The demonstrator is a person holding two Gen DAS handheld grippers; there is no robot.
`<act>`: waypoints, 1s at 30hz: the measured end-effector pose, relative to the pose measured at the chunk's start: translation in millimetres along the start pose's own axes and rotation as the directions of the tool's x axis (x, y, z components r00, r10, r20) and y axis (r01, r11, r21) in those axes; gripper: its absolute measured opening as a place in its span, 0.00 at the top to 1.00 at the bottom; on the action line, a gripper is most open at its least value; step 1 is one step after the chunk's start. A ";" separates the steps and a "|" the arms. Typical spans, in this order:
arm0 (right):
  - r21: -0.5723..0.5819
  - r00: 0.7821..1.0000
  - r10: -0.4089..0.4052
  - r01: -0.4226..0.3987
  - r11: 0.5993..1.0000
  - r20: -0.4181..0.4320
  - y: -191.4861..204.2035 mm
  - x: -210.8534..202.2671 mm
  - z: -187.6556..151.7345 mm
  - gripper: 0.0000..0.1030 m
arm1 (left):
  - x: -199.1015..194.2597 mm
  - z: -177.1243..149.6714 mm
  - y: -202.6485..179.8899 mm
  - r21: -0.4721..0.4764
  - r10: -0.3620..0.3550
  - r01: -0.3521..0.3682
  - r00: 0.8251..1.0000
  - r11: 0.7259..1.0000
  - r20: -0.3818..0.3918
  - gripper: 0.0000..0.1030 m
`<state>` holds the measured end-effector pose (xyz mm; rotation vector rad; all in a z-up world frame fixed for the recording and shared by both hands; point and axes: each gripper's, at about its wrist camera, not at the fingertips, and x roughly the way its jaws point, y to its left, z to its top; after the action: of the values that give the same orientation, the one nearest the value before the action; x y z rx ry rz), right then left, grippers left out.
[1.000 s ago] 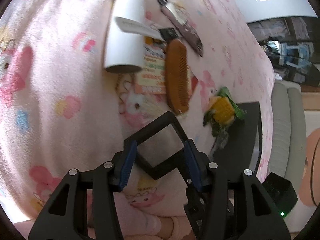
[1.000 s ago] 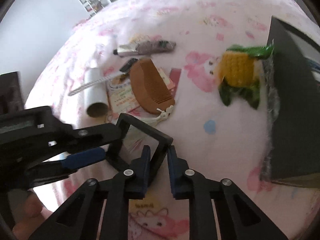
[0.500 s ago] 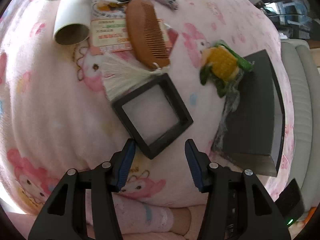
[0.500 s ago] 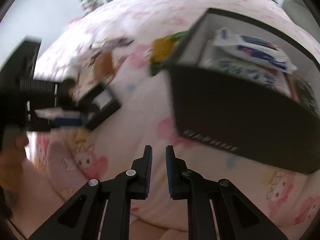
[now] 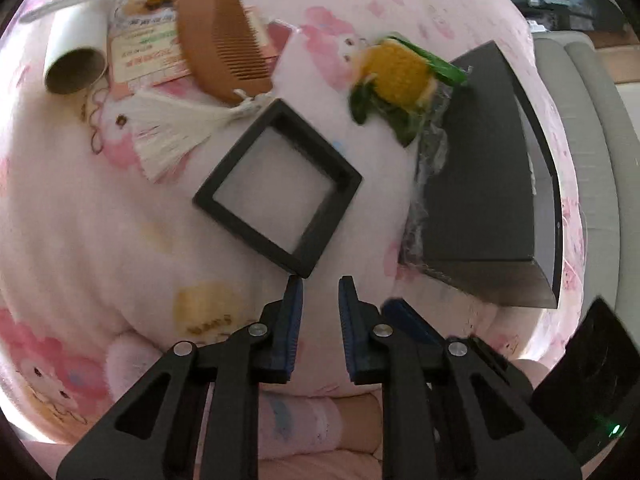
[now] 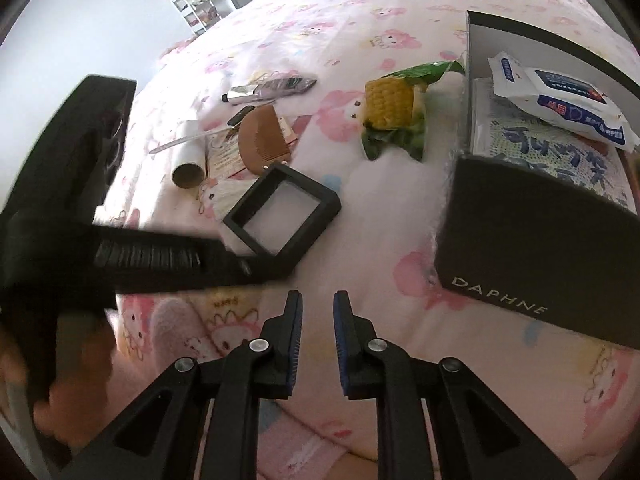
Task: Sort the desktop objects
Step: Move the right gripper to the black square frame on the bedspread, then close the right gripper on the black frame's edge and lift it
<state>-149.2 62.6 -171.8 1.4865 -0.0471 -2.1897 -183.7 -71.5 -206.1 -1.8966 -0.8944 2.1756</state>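
Note:
A black square frame (image 5: 328, 228) lies flat on the pink blanket, free of both grippers. My left gripper (image 5: 320, 296) sits just short of its near corner, fingers drawn to a narrow gap with nothing between them. In the right wrist view the frame (image 6: 316, 228) lies ahead and left of my right gripper (image 6: 317, 300), which is equally narrow and empty. The left gripper's black body (image 6: 120, 256) covers the frame's near corner. The black DAPHNE box (image 6: 540, 240) stands at the right, holding a wipes pack (image 6: 560, 96).
Beyond the frame lie a wooden comb (image 5: 220, 32) with a white tassel (image 5: 172, 128), a printed card (image 5: 148, 52), a cardboard tube (image 5: 74, 36) and a knitted corn toy (image 5: 400, 72) against the box (image 5: 480, 160). A hand (image 6: 72, 400) holds the left tool.
The left gripper let go of the frame, backed away and narrowed its fingers. The right gripper came off the frame's edge, swung toward the box, and now faces the frame again.

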 end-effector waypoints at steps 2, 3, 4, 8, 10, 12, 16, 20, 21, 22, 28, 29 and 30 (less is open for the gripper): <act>0.010 1.000 -0.018 0.018 1.000 -0.005 -0.8 4.1 6.8 0.87 | -10.5 3.6 7.2 -0.032 -0.015 0.017 0.999 0.999 0.048 0.71; 0.016 1.000 -0.024 0.024 1.000 -0.006 -1.1 6.7 10.5 0.87 | -15.9 5.5 11.7 -0.052 -0.026 0.030 0.997 0.998 0.073 0.66; 0.021 1.000 -0.030 0.031 0.999 -0.007 -1.3 9.3 14.3 0.87 | -21.8 7.3 17.5 -0.079 -0.025 0.033 0.994 0.996 0.106 0.66; 0.032 1.000 -0.008 0.009 0.999 -0.016 5.0 19.0 27.8 0.78 | -40.7 14.7 34.2 -0.162 0.147 -0.109 0.957 0.981 0.250 0.76; 0.019 1.000 0.016 -0.015 1.000 -0.024 12.7 27.6 32.3 0.77 | -39.8 18.2 42.3 -0.197 0.171 -0.121 0.950 0.973 0.262 0.76; 0.009 0.999 0.025 -0.024 1.000 -0.042 17.5 38.1 33.5 0.77 | -31.8 20.2 48.3 -0.213 0.138 -0.090 0.965 0.973 0.223 0.76; 0.000 0.999 0.020 -0.020 1.000 -0.046 17.2 49.5 30.7 0.80 | -16.6 19.2 50.2 -0.208 0.055 -0.027 0.990 0.978 0.132 0.73; 0.001 1.000 0.016 -0.016 1.000 -0.010 9.8 36.7 22.6 0.92 | -11.5 10.2 38.4 -0.154 0.013 -0.001 0.997 0.988 0.078 0.73; -0.002 1.000 0.018 -0.019 1.000 -0.008 7.6 31.6 19.9 0.95 | -10.3 7.9 35.4 -0.140 0.003 0.006 0.998 0.990 0.064 0.73; -0.010 1.000 0.027 -0.027 1.000 -0.007 5.4 24.3 15.3 0.95 | -9.0 5.6 32.4 -0.127 -0.007 0.014 0.999 0.992 0.049 0.73; -0.018 0.999 0.043 -0.043 0.999 0.004 -11.2 -10.6 -17.6 0.96 | -21.0 -2.3 29.9 -0.137 0.039 -0.023 0.992 0.990 0.121 0.73; -0.005 0.999 0.035 -0.035 0.999 0.003 -15.4 -12.6 -20.4 0.96 | -21.8 -0.4 33.3 -0.158 0.049 -0.027 0.990 0.987 0.133 0.73; 0.007 1.000 0.026 -0.026 1.000 0.001 -19.0 -11.8 -18.0 0.96 | -20.4 1.0 35.6 -0.172 0.045 -0.022 0.990 0.985 0.133 0.73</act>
<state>-137.0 88.5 -174.6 1.4814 -0.0741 -2.1718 -170.3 -110.3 -206.2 -1.8642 -1.1134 2.3420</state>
